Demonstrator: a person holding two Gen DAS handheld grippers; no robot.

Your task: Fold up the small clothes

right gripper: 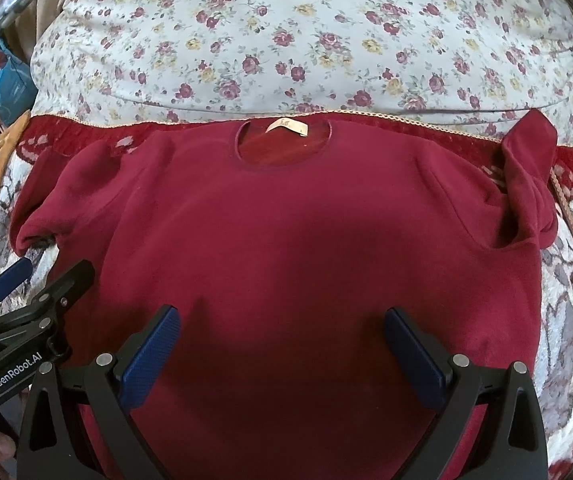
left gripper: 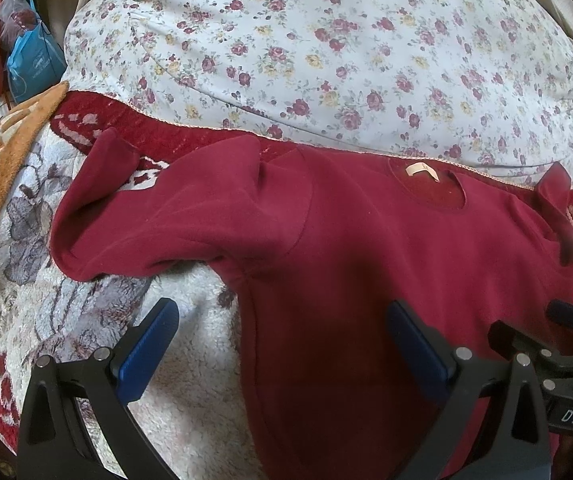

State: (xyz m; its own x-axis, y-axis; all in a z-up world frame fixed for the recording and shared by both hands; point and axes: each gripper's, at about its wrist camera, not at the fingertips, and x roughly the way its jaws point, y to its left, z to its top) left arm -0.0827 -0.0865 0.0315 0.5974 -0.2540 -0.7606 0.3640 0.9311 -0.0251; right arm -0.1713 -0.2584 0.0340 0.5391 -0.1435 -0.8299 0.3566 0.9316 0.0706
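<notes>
dark red sweater point(right gripper: 286, 240) lies flat, front up, on patterned blanket point(left gripper: 190, 360), neckline toward floral duvet point(right gripper: 306, 40). left gripper point(left gripper: 282, 344) spread wide at sweater's side seam; right gripper point(right gripper: 282, 344) spread wide over lower body, gripping nothing.

Both handheld tools share a build, the left gripper point(left gripper: 280, 320) and the right gripper point(right gripper: 282, 330) each having matte black angular plastic arms with triangular cut-outs, round silver pin heads at the joints, blue textured rubber finger pads point(right gripper: 148, 356), and white lettering on the body.
</notes>
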